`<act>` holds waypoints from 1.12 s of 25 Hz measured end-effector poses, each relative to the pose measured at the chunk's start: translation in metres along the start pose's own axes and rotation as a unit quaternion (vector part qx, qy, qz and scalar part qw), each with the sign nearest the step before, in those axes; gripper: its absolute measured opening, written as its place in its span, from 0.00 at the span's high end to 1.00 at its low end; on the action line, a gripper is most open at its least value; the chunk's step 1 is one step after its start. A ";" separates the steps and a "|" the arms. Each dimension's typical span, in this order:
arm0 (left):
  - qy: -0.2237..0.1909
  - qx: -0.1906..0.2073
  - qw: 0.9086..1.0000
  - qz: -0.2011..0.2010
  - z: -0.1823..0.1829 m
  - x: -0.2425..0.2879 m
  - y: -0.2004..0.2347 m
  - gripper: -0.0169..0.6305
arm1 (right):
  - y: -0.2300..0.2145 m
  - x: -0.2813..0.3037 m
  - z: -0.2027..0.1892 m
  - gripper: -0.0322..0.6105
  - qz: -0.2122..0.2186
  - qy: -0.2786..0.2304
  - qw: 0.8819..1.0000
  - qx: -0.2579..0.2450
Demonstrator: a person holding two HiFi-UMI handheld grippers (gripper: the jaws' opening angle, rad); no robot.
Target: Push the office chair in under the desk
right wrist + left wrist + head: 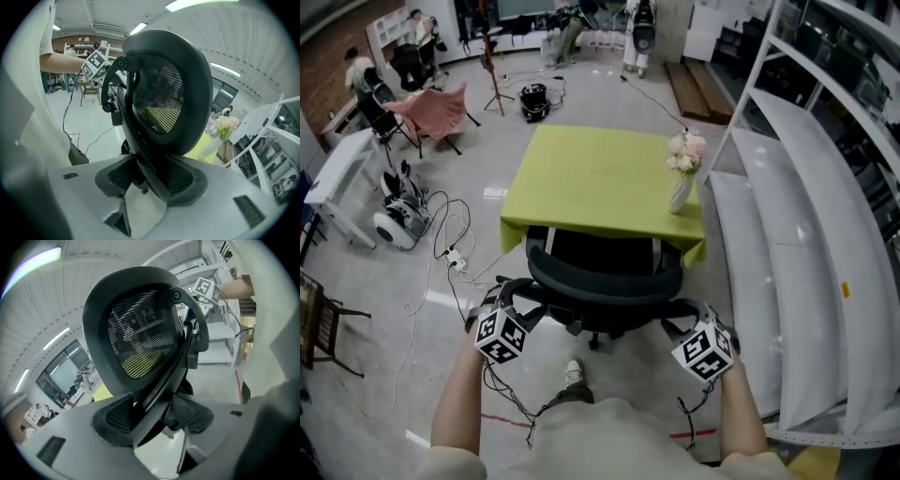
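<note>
A person stands over a black office chair (pixel 605 281), seen from above, with a hand-held gripper in each hand. The chair faces a square table (pixel 591 178) draped in a yellow-green cloth. Its mesh backrest stands just beside the table's near edge, and its seat is out of sight beneath the cloth. Part of the chair's base shows on the grey floor (pixel 441 394) below the backrest.

The left hand-held gripper (pixel 525 305) reaches the left side of the backrest. In the left gripper view its jaws are clamped on the backrest's black support strut, which runs between the ribbed pads (pixel 117 417). The right hand-held gripper (pixel 680 321) meets the right side of the backrest. In the right gripper view its jaws likewise close round the backrest's frame, with the mesh rising above them.

A white vase of pale pink flowers (pixel 682 183) stands near the table's near right corner. White shelving (pixel 806 234) runs along the right. Cables (pixel 441 244) trail over the floor at the left.
</note>
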State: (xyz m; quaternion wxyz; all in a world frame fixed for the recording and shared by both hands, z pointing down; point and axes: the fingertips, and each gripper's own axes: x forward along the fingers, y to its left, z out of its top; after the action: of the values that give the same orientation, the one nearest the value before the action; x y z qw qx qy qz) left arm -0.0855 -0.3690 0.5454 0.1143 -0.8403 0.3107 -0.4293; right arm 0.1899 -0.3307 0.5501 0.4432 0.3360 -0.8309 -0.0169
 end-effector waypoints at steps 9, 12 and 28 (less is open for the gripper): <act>-0.011 0.015 1.000 -0.008 -0.005 0.039 0.065 0.56 | -0.043 0.043 0.028 0.64 -0.007 0.019 1.000 0.021; -0.011 0.020 1.000 -0.012 -0.005 0.054 0.087 0.56 | -0.060 0.058 0.038 0.64 -0.013 0.023 0.999 0.022; -0.033 0.026 0.999 -0.001 0.006 0.099 0.150 0.55 | -0.128 0.103 0.061 0.63 -0.019 0.028 0.999 0.023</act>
State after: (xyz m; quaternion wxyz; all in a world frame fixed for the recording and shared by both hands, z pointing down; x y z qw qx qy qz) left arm -0.1004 -0.5483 0.5374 0.1462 -0.8510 0.2948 -0.4093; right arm 0.1746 -0.5051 0.5457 0.4583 0.3621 -0.8116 0.0038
